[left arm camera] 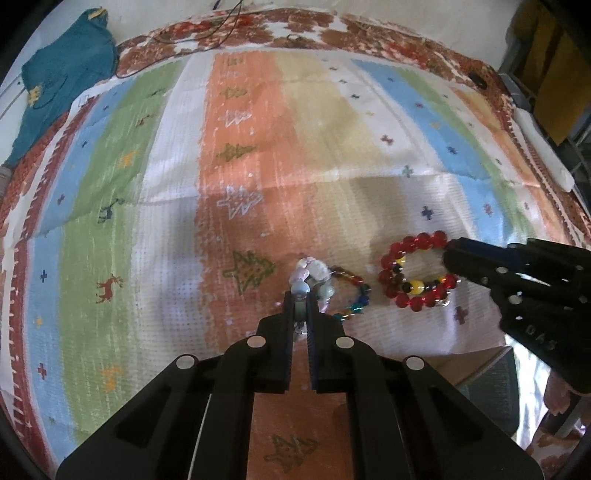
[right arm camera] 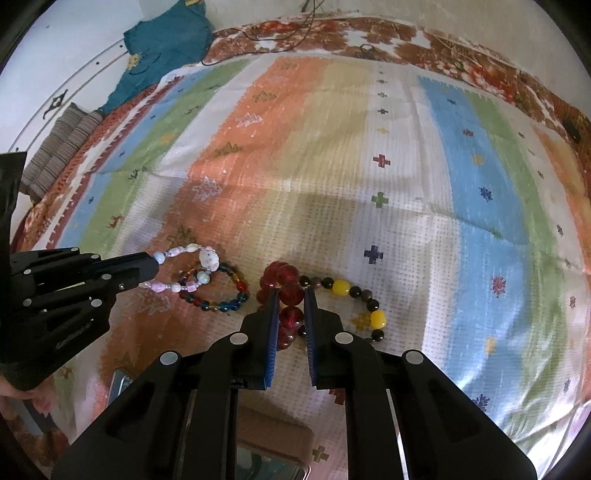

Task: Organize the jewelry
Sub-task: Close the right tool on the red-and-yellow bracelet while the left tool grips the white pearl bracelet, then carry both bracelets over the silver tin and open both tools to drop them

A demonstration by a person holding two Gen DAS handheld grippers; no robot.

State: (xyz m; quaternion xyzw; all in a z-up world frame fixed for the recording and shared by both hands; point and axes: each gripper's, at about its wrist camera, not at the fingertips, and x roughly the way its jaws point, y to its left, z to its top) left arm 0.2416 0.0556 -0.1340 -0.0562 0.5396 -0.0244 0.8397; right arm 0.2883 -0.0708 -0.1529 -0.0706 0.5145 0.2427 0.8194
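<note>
My left gripper (left arm camera: 301,297) is shut on a pale pink and white bead bracelet (left arm camera: 314,271), which hangs lifted from its tips; from the right wrist view the same gripper (right arm camera: 154,263) holds this bracelet (right arm camera: 192,254) at one end. Under it lies a multicolour glass bead bracelet (left arm camera: 354,295) (right arm camera: 229,291) on the cloth. My right gripper (right arm camera: 291,292) is shut on a red bead bracelet (right arm camera: 288,274), also visible at the right of the left wrist view (left arm camera: 448,254). A strand of yellow and dark beads (right arm camera: 354,295) (left arm camera: 417,285) lies with the red bracelet (left arm camera: 391,258).
A striped cloth (left arm camera: 258,147) with small tree and cross figures covers the surface. A teal garment (left arm camera: 66,74) (right arm camera: 166,40) lies at the far left, a thin cable (left arm camera: 207,33) at the far edge. A white object (left arm camera: 543,151) sits at the right edge, a grey striped cushion (right arm camera: 59,147) at the left.
</note>
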